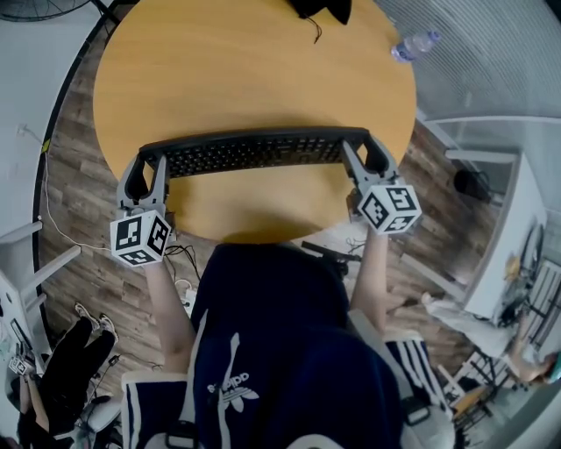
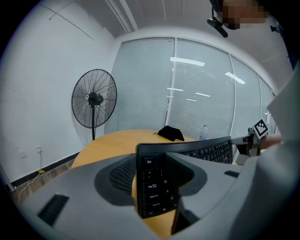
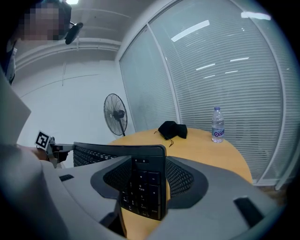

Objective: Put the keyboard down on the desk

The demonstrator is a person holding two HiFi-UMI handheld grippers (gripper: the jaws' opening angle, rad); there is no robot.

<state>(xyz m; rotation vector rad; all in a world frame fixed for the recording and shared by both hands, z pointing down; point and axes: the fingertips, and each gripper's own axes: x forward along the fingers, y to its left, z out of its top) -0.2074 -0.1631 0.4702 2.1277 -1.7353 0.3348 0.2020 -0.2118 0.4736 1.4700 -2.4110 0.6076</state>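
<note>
A black keyboard (image 1: 254, 153) hangs level above the near part of the round wooden desk (image 1: 254, 61), keys up. My left gripper (image 1: 151, 175) is shut on the keyboard's left end (image 2: 154, 187). My right gripper (image 1: 358, 162) is shut on its right end (image 3: 143, 187). In both gripper views the keyboard stands between the grey jaws, and its underside is clear of the wood below. From the left gripper view the right gripper's marker cube (image 2: 260, 126) shows at the keyboard's far end.
A black cloth pouch (image 1: 321, 9) lies at the desk's far edge, and a plastic water bottle (image 1: 414, 45) stands at the far right rim. A standing fan (image 2: 93, 101) is beyond the desk by the blinds. Cables and a white table (image 1: 504, 237) crowd the floor.
</note>
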